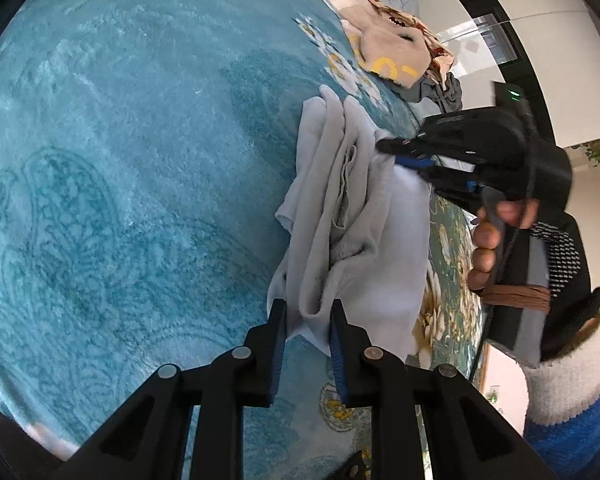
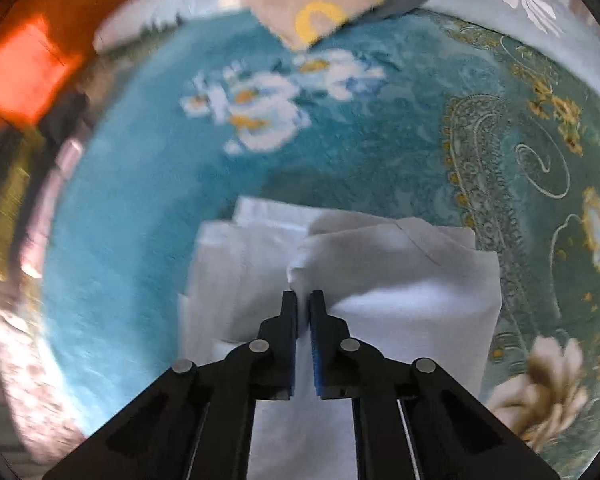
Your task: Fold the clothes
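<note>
Closest in, the left hand-held gripper (image 1: pixel 308 322) had its two blue-padded fingers set either side of the near corner of the pale grey garment (image 1: pixel 340 216). The gap was narrow and bunched cloth filled it, so it looked pinched on that corner, though the fisheye left actual pad contact a little uncertain. From there the garment ran straight away from the left gripper as a long, rumpled, half-folded strip, its long axis pointing up the view toward the far end. At that far end the right hand-held gripper (image 1: pixel 384 146), carried in a person's hand (image 1: pixel 488 240) with a pale knit cuff, reached in from the right, its tip at the cloth. In its own view, the right gripper (image 2: pixel 303 300) had its jaws drawn almost together on a raised fold of the garment (image 2: pixel 380 264). Each hand therefore held one end, and the coming fold probably turned on bringing those ends together along that axis.

Beneath lay a teal plush blanket (image 1: pixel 120 160) with white flowers and paisley. Beyond it sat a beige garment (image 1: pixel 384 54) with yellow letters and some dark grey cloth (image 1: pixel 444 94), then a white wall.
</note>
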Motion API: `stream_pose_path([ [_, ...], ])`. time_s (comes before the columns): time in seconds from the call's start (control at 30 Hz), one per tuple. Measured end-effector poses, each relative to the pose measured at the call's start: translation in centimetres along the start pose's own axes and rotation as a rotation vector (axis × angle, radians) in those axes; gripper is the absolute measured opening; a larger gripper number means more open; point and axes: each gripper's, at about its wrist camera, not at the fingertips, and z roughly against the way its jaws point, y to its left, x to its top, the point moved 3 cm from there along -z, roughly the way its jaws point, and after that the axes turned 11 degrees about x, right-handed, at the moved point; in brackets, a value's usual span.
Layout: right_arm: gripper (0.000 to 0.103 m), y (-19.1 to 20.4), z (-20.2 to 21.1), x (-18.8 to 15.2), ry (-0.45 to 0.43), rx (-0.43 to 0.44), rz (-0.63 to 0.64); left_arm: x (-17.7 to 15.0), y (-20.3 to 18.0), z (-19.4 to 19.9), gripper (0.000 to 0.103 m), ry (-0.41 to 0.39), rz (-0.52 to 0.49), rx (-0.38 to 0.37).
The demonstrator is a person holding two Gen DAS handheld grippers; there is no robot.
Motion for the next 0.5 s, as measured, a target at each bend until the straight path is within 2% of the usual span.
stream_pose_path([
  [0.07,0.002,1.5,1.7,0.2,-0.045,0.079,0.033,-0.1,0.1,0.1,0.022,0.001,0.007,-0.011],
  [0.2,0.002,6.7,2.9,0.6,-0.065,0.127,0.166,-0.2,0.4,0.0,0.022,0.006,0.025,-0.025],
  [0.27,0.002,8.0,2.2,0.9,-0.052,0.073,0.228,-0.3,0.6,0.0,0.022,0.01,0.028,-0.025],
  [0.4,0.004,6.5,1.1,1.4,-0.039,-0.069,0.247,-0.2,0.8,0.3,0.022,0.002,0.029,-0.033],
  [0.43,0.011,5.7,1.0,1.5,-0.029,-0.083,0.226,-0.1,0.7,0.3,0.022,0.001,0.031,-0.035],
  [0.5,0.04,4.2,0.9,1.4,-0.007,-0.113,0.192,0.0,0.3,0.2,0.022,0.001,0.023,-0.039],
])
